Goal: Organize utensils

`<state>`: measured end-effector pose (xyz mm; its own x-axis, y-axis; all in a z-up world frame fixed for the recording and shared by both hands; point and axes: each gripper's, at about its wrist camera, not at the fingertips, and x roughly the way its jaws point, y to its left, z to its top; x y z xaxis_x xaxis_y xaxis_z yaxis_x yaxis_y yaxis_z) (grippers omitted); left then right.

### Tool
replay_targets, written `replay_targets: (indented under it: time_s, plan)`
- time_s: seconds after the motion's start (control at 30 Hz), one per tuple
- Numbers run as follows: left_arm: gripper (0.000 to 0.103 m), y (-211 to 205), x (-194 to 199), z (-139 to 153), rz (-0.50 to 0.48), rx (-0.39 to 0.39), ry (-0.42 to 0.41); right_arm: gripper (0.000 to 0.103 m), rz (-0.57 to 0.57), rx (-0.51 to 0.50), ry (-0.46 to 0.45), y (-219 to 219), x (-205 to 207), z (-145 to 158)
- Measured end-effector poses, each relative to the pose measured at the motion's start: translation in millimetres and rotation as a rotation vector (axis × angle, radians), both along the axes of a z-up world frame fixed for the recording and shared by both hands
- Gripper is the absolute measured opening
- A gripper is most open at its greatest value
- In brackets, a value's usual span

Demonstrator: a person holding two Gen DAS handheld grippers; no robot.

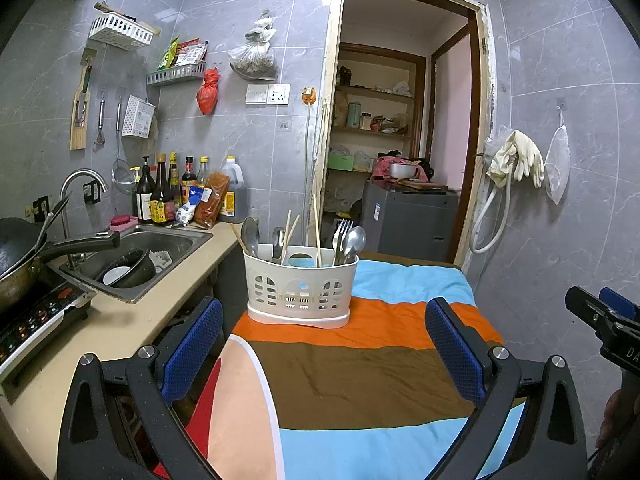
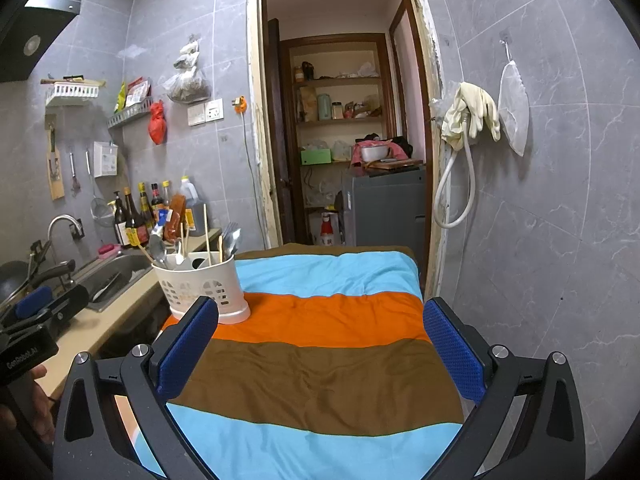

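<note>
The only writing we can read sits on the left gripper's body as the right wrist view catches it at the frame's left edge: "GenRobot.AI" in pale letters on black. The bottle labels by the sink are too small for us to make out.

Our utensil holder is a cream plastic caddy with arched cut-outs in its wall and a flared base, standing upright on the orange band of the striped cloth, near the table's left edge beside the counter. We count its contents from the left wrist view: a large spoon and a smaller one at the left end, wooden chopsticks leaning in the middle sections, and a fork with another spoon at the right end (all handles down, metal heads up).

The cloth is soft and lightly creased, banded in light blue, orange and brown. The steel sink holds a dark pot and a white dish; a row of sauce bottles stands behind it.

We see the left gripper with its blue textured pads spread wide, nothing between them, hovering over the cloth short of the holder. The right gripper is likewise released and empty, the holder ahead to its left.
</note>
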<state>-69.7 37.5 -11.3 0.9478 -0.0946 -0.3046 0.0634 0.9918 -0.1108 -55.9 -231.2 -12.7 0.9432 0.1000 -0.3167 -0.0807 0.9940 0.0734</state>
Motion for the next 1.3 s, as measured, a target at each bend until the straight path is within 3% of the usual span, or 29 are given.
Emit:
replay_targets:
  time_s: [1.3]
  plan:
    - [0.099, 0.5, 1.2, 1.0, -0.002, 0.001, 0.002, 0.103, -0.001, 0.000, 0.007, 2.5, 1.9, 0.8]
